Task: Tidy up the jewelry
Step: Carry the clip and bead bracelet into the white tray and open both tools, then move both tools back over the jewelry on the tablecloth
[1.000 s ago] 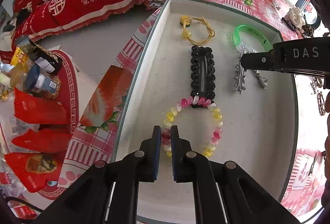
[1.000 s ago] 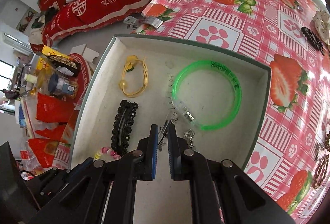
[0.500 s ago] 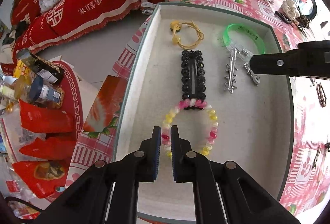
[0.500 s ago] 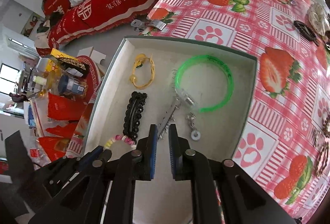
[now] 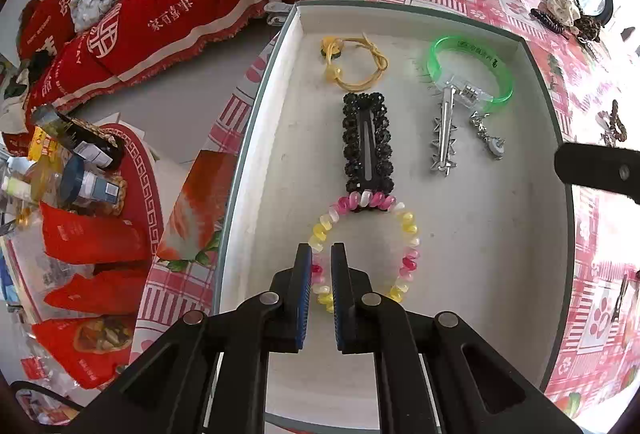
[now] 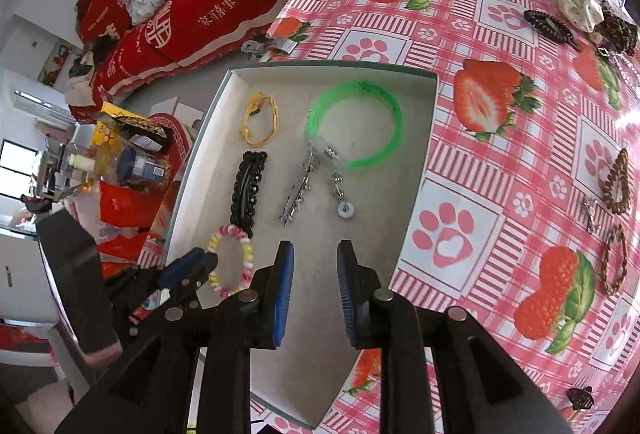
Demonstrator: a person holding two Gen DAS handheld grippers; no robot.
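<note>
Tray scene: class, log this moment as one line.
left gripper: narrow gap over coil bracelet | right gripper: open, empty | tray: six items

Your left gripper [image 5: 321, 274] is a black plastic frame, two angled arms that narrow toward the front, each carrying a round silver screw head at its joints. Its fingers [image 5: 305, 286] are flat black plates lined on the inner face with ribbed blue pads. Long slots are cut through the rear arms. Your right gripper [image 6: 315, 286] is built the same way: matte black arms, silver screw heads, and fingers [image 6: 283, 290] faced with bright blue ribbed pads. From the right wrist view, the left unit shows a broad black housing plate beside its blue-tipped fingers
</note>
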